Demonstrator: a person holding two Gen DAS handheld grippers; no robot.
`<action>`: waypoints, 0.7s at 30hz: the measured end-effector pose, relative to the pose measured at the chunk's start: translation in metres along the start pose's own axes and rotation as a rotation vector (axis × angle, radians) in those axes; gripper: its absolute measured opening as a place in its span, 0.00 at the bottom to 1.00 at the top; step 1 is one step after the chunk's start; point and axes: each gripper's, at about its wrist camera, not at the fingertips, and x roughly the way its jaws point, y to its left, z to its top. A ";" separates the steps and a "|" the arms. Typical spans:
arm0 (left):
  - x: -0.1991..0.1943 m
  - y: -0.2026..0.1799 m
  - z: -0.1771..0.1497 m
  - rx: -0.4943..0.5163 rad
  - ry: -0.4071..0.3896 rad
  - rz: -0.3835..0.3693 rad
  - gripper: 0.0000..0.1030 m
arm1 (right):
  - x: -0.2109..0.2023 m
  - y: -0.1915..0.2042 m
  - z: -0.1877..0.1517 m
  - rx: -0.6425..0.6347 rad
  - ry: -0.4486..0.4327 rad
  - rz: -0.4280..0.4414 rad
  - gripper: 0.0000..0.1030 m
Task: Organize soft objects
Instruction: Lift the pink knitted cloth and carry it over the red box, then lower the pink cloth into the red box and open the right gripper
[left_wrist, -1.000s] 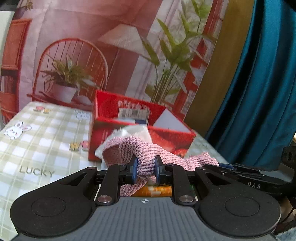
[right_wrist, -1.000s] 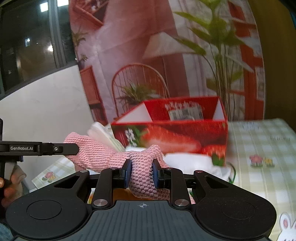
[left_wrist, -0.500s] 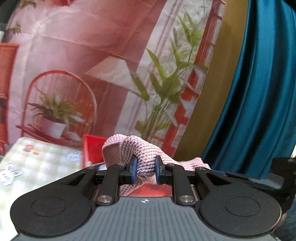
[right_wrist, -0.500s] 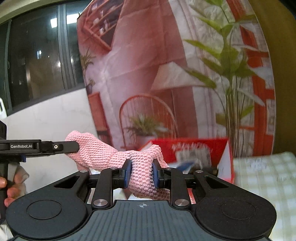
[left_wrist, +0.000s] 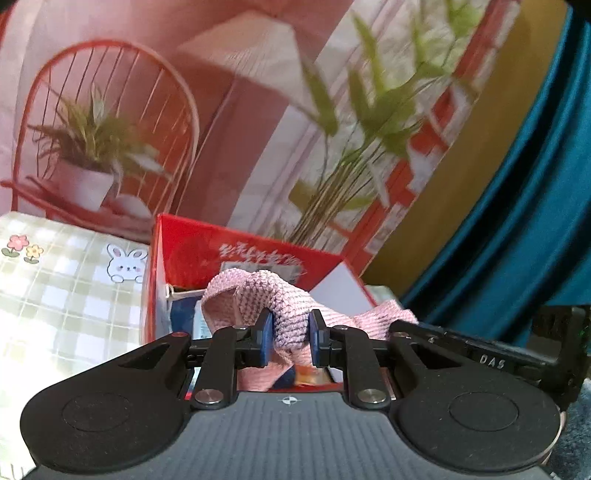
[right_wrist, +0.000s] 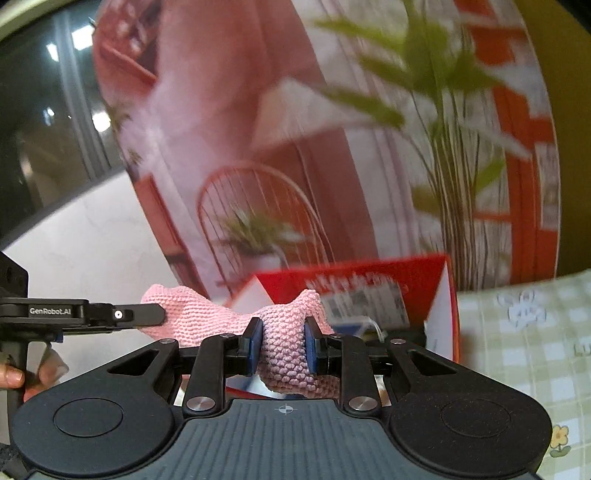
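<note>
Cloth (left_wrist: 291, 306) pinched in both tools (left_wrist: 289, 338) (right_wrist: 283, 341) above red box (left_wrist: 192, 251) on checked tabletop (left_wrist: 66, 291), printed backdrop (left_wrist: 236, 110) behind.

Printed backdrop (left_wrist: 258, 110), teal curtain (left_wrist: 517, 221), perhaps window (right_wrist: 37, 129)

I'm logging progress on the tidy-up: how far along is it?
Partly done: the red box on the checked tablecloth already holds some packets. In hand: the pink knitted cloth, pinched by the left gripper and the right gripper, hangs above the box. Left: lowering it in and letting go.
</note>
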 end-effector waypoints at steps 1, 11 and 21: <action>0.008 0.002 0.000 0.002 0.011 0.006 0.19 | 0.007 -0.003 0.001 0.003 0.010 -0.005 0.21; 0.062 0.006 0.008 0.085 0.063 0.090 0.19 | 0.047 -0.025 0.015 -0.004 0.012 -0.061 0.21; 0.083 0.018 -0.003 0.074 0.217 0.077 0.19 | 0.088 -0.030 0.001 -0.090 0.277 -0.177 0.22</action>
